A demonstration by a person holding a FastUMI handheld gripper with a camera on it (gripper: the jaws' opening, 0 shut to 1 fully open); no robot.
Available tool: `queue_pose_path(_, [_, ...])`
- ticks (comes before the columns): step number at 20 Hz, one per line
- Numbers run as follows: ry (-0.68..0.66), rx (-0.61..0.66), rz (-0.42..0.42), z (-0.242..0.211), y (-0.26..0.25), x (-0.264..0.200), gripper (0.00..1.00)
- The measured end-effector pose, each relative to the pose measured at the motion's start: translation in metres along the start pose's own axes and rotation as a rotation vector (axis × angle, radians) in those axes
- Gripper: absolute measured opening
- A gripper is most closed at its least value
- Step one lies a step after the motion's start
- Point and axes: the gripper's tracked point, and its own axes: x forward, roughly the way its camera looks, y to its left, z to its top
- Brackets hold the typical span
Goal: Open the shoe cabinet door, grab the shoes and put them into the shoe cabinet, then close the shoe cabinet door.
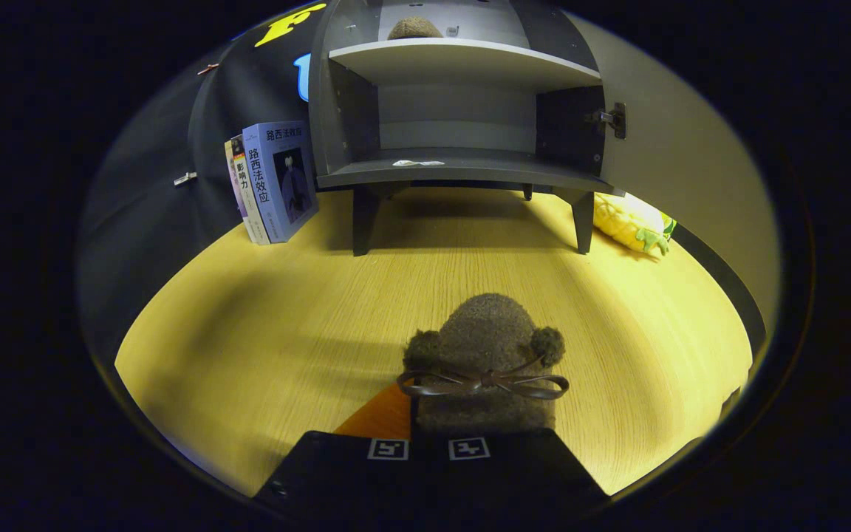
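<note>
The gripper [429,443] is clamped on a brown shoe [486,362] with a bow, held just above the counter [248,332]. Beyond it stands the cabinet [462,96], its door [677,162] open; another shoe [414,29] sits on the top shelf. Books [274,181] lean beside the cabinet.

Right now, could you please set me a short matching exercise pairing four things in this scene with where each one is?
Things:
1. fuzzy brown shoe
2. second brown shoe
3. books
4. yellow plush toy

Places:
A. on the cabinet's upper shelf
B. just ahead of the fingers, which look closed on its heel
C. beside the cabinet's open door
D. upright, on the cabinet's other side

Pairs: 1-B, 2-A, 3-D, 4-C
</note>
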Motion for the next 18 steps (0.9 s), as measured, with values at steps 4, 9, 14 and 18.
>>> queue_pose_path(4, [-0.003,-0.001,0.010,0.000,0.002,-0.002,0.05])
queue_pose_path(9, [0.002,-0.004,0.050,0.014,0.009,-0.019,0.05])
queue_pose_path(14, [-0.061,0.005,0.068,0.082,0.010,-0.055,0.05])
queue_pose_path(18, [-0.157,-0.007,0.069,0.157,0.012,-0.093,0.05])
